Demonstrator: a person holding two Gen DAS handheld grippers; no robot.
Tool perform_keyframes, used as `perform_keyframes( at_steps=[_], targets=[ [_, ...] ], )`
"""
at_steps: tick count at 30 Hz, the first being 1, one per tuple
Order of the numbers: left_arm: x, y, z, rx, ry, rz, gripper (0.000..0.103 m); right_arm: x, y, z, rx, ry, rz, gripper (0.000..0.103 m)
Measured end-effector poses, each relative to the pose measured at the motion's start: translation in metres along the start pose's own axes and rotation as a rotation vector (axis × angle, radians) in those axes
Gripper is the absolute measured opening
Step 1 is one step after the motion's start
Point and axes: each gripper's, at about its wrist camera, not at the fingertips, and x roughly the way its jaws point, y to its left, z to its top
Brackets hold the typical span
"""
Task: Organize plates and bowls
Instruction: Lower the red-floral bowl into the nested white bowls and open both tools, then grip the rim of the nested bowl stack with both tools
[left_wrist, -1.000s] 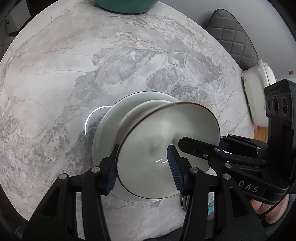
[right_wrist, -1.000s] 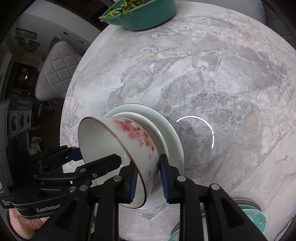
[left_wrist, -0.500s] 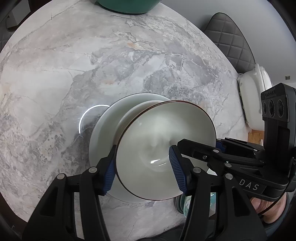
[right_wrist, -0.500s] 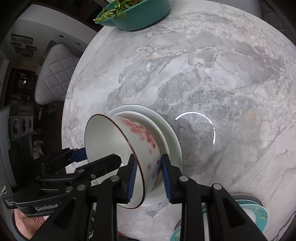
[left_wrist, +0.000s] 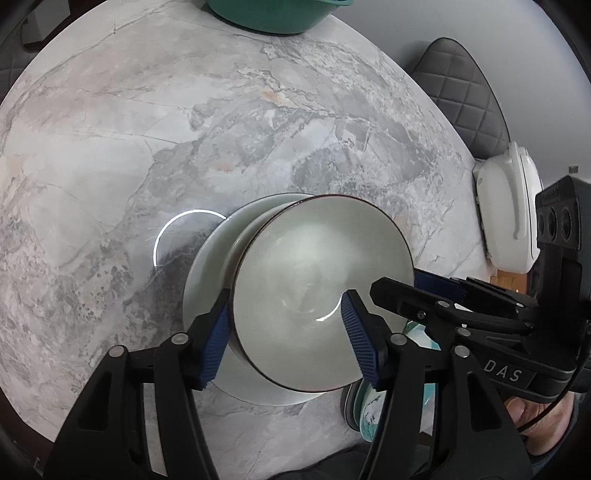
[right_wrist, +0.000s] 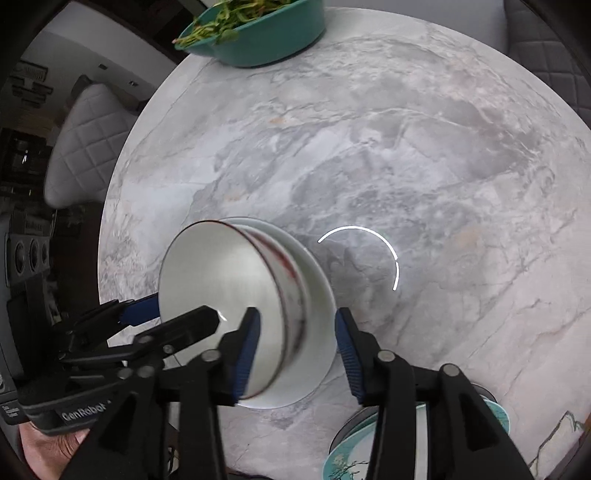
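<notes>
With the bowl (left_wrist: 317, 291) landing on the plates (right_wrist: 317, 295), both the left gripper (left_wrist: 286, 328) and right gripper (right_wrist: 297, 350) are opening, their pads off its rim; teal dishes (right_wrist: 347, 454) remain.

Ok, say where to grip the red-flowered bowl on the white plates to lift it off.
Grip the bowl by its rim wall, probably on the near edge, with one finger inside and one outside, coming down from above. Its mouth faces up and the wall is thin, so a pinch should hold. The body looks too wide to span, and it sits low on the white plates, which leaves little room for a side approach.
</notes>
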Motion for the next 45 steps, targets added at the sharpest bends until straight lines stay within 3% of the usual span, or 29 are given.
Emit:
perform_keyframes(
  at_steps=[4, 11, 18, 22, 27, 30, 32, 35, 39, 45],
  targets=[
    [-0.003, 0.002, 0.002, -0.001, -0.007, 0.003, 0.058, 0.004, -0.003, -0.001, 0.002, 0.006, 0.007, 0.052],
    [-0.013, 0.001, -0.001, -0.002, -0.043, -0.011, 0.072, -0.006, -0.004, -0.003, -0.004, -0.024, 0.027, 0.063],
    [-0.030, 0.004, -0.008, -0.033, -0.076, -0.059, 0.072, -0.019, -0.009, -0.003, 0.002, -0.059, 0.071, 0.066],
    [-0.060, 0.004, -0.021, -0.035, -0.154, -0.095, 0.073, -0.040, -0.015, -0.005, -0.027, -0.126, 0.114, 0.066],
    [-0.092, 0.028, -0.057, -0.097, -0.281, -0.108, 0.075, -0.054, -0.028, -0.010, -0.102, -0.205, 0.088, 0.066],
    [-0.077, 0.048, -0.075, -0.120, -0.272, -0.125, 0.075, -0.047, -0.035, -0.010, -0.163, -0.208, 0.074, 0.063],
    [-0.060, 0.061, -0.086, -0.160, -0.245, -0.088, 0.075, -0.035, -0.041, -0.009, -0.191, -0.177, 0.069, 0.049],
    [-0.045, 0.068, -0.097, -0.162, -0.233, -0.090, 0.074, -0.018, -0.049, -0.008, -0.194, -0.128, 0.068, 0.042],
    [-0.029, 0.062, -0.100, -0.123, -0.200, -0.089, 0.074, 0.000, -0.049, -0.012, -0.207, -0.086, 0.098, 0.042],
    [-0.011, 0.062, -0.093, -0.136, -0.197, 0.017, 0.074, 0.016, -0.037, -0.010, -0.245, -0.064, 0.084, 0.042]
  ],
)
